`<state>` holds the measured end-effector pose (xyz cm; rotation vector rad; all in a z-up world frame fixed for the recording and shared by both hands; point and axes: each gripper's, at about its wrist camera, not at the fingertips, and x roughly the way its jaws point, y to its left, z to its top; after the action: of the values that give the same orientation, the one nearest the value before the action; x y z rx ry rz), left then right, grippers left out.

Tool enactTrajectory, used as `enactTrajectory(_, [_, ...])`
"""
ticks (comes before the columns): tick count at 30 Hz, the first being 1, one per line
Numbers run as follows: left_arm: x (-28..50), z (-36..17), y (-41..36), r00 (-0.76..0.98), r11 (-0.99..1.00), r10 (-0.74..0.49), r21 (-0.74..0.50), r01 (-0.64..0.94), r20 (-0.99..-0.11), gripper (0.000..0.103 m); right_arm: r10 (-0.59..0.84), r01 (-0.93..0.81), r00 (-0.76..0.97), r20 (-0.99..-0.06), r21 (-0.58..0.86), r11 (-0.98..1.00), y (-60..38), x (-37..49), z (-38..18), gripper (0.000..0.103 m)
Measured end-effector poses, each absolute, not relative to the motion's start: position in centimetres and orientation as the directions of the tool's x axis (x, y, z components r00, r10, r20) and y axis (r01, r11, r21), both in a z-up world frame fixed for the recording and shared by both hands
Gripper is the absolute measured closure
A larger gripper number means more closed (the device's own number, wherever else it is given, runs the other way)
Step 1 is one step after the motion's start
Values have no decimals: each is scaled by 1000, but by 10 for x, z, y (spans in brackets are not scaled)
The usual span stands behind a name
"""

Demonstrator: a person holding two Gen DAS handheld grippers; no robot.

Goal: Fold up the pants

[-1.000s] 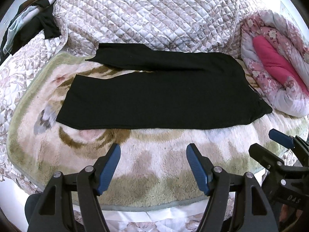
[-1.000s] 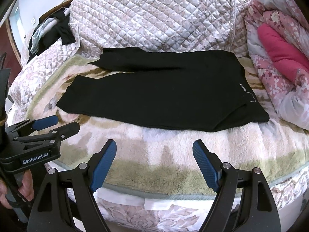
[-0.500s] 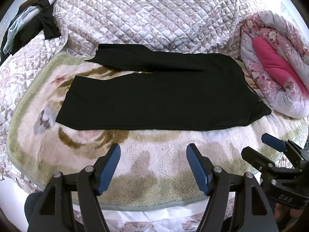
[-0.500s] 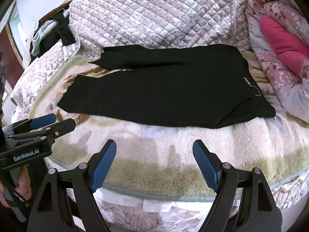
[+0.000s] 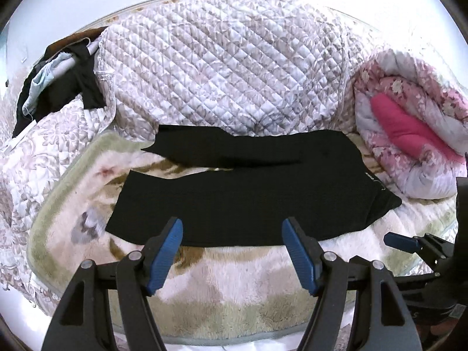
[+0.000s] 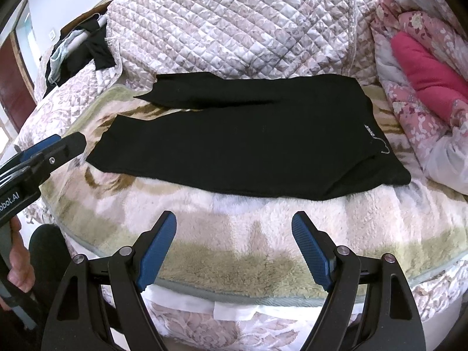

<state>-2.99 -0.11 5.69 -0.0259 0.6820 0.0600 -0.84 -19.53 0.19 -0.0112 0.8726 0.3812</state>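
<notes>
Black pants point(image 5: 248, 193) point(image 6: 239, 137) lie spread flat on a fuzzy cream and green blanket point(image 5: 234, 289) point(image 6: 263, 234). Their waist points right and the two legs run left, the far leg angled slightly away. My left gripper point(image 5: 232, 231) is open, its blue pads hovering over the near edge of the near leg with nothing between them. My right gripper point(image 6: 234, 228) is open too, above the bare blanket short of the pants. The right gripper's tip point(image 5: 409, 242) shows at the right of the left wrist view, and the left one point(image 6: 44, 158) at the left of the right wrist view.
A quilted floral bedspread point(image 5: 234, 67) rises behind the pants. A rolled pink floral duvet point(image 5: 409, 134) point(image 6: 424, 87) lies at the right. Dark and pale clothes point(image 5: 55, 87) are heaped at the back left. A hand point(image 6: 17, 266) holds the left gripper's handle.
Both grippers have moved forward toward the pants and the left one tilted up, so the pants sit closer to its pads. The pants have not moved; both stay open.
</notes>
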Motion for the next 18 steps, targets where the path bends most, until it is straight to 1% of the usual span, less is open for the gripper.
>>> enactTrajectory(18, [-36, 45, 5, 738, 997, 23, -42, -70, -674, 30, 288, -321, 606, -741, 104, 941, -193, -19, 16, 22])
